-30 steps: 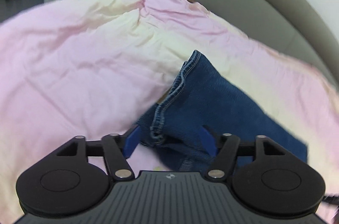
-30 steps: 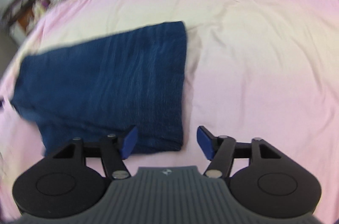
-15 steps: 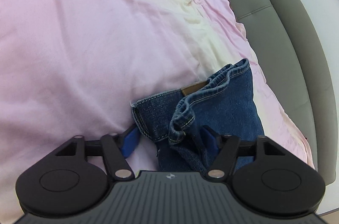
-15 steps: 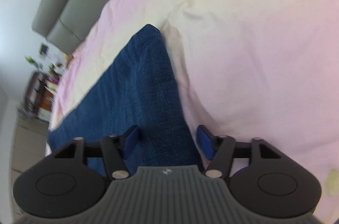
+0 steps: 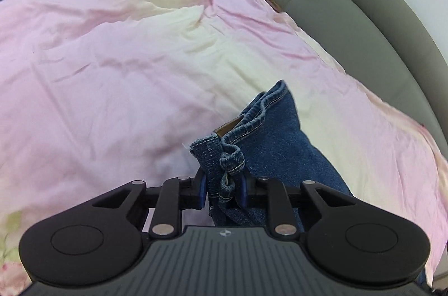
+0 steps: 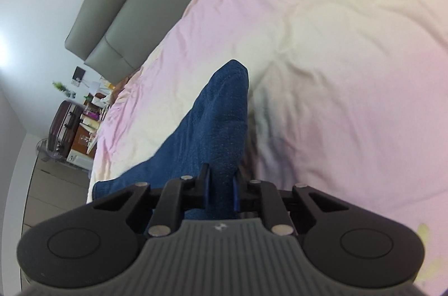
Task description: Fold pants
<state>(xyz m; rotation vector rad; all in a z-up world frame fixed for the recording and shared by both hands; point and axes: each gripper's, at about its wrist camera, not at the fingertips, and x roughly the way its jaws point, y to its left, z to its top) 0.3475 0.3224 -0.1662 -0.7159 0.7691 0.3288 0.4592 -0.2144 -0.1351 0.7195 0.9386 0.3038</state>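
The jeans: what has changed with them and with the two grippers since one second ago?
Both grippers, wide open a second ago, are closing on the jeans: the left gripper pinches the bunched waistband, the right gripper a plain denim edge. The cloth now rises in a ridge from each. The pink duvet stays as it was.

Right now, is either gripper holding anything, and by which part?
Both are closing on the jeans: left gripper at the bunched waistband with its belt loop, right gripper on a plain folded edge.
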